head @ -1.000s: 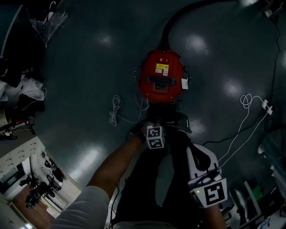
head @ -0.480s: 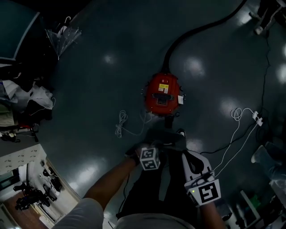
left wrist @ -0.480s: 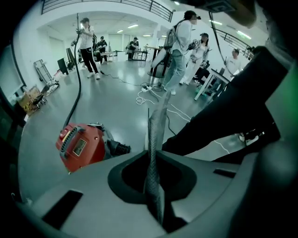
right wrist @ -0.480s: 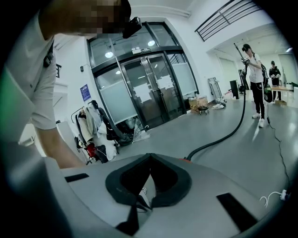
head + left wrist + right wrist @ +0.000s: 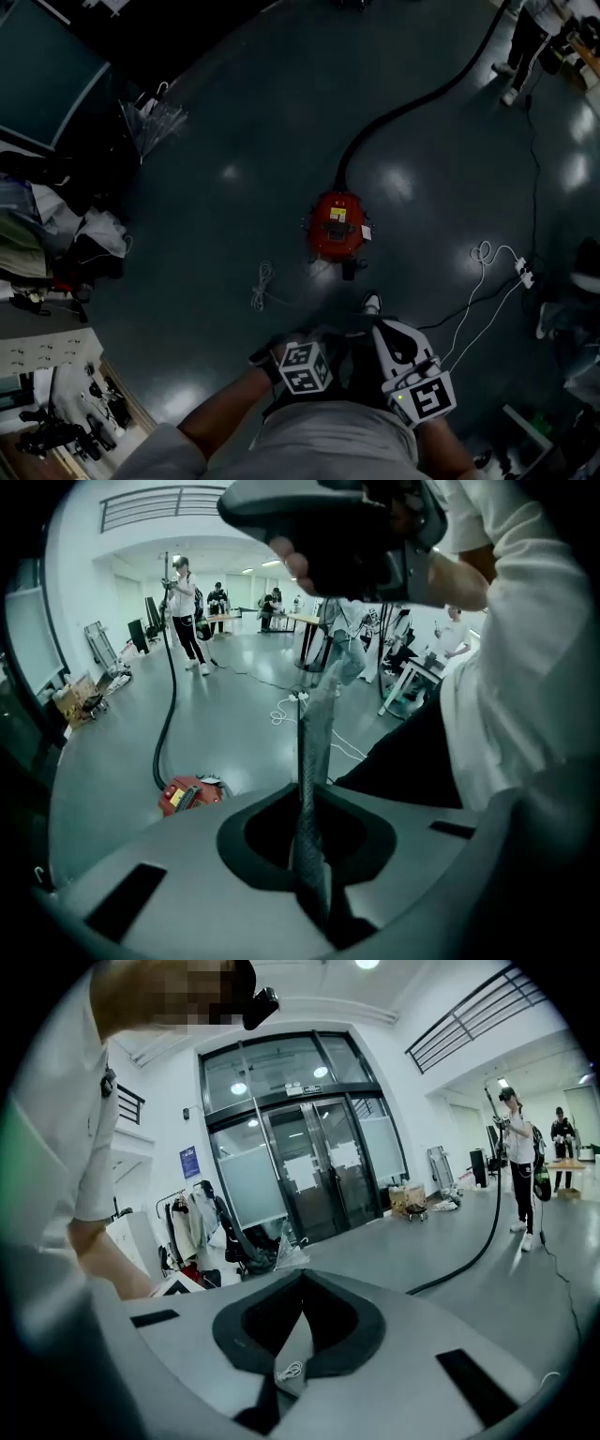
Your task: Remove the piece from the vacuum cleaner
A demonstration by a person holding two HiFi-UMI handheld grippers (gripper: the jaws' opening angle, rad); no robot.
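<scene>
piece (image 5: 317,714) clamped in left gripper (image 5: 302,794), long axis running straight out forward.

Glossy grey floor (image 5: 234,122) carries: red vacuum cleaner (image 5: 337,225), black hose (image 5: 412,103), coiled white cable (image 5: 263,284), power strip (image 5: 521,272).
</scene>
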